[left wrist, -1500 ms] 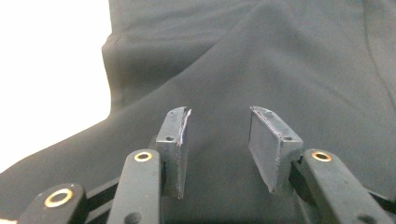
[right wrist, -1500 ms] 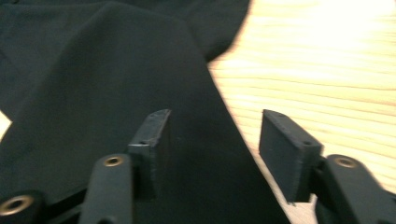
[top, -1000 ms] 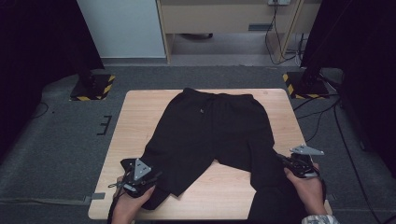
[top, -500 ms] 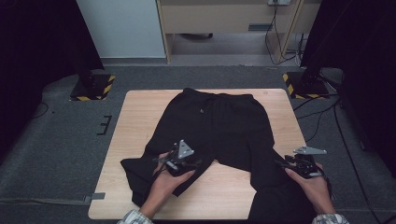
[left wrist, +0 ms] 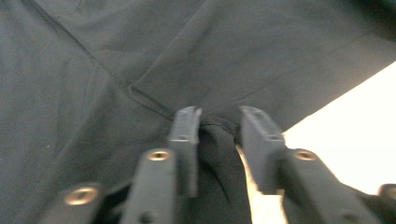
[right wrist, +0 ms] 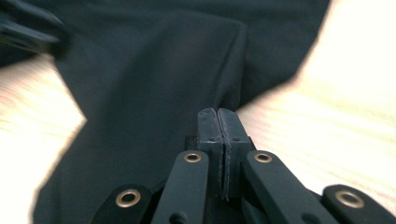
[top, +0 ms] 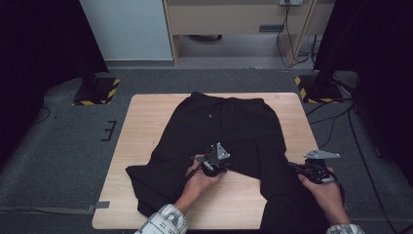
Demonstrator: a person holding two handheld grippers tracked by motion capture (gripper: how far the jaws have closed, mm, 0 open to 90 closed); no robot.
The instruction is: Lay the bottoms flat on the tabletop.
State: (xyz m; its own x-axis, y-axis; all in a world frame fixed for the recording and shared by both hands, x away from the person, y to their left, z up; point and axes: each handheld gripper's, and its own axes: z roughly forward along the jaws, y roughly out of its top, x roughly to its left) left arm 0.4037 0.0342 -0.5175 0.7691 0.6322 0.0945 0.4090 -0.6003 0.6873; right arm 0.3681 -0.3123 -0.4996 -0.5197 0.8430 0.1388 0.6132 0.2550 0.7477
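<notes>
Black shorts (top: 229, 134) lie flat on the desk (top: 146, 126), waistband at the far edge, the legs running toward the person and the right leg hanging over the near edge. The work looks like folding the shorts, and the step in hand is taking hold.

The left gripper (top: 210, 157) sits at the crotch, where the two legs part. In the left gripper view its jaws have just been closing, with a bunched fold of cloth (left wrist: 215, 140) between them; a gap remains beside one pad, so the pinch does not look finished. The right gripper (top: 298, 168) rests at the outer edge of the right leg; in the right gripper view its jaws are pressed together, and whether any cloth is caught between the pads cannot be told.

The next move likely calls for the left jaws to finish closing on the fold, then both hands lifting together to carry one leg over the other.

No brand, label or writing can be read.
</notes>
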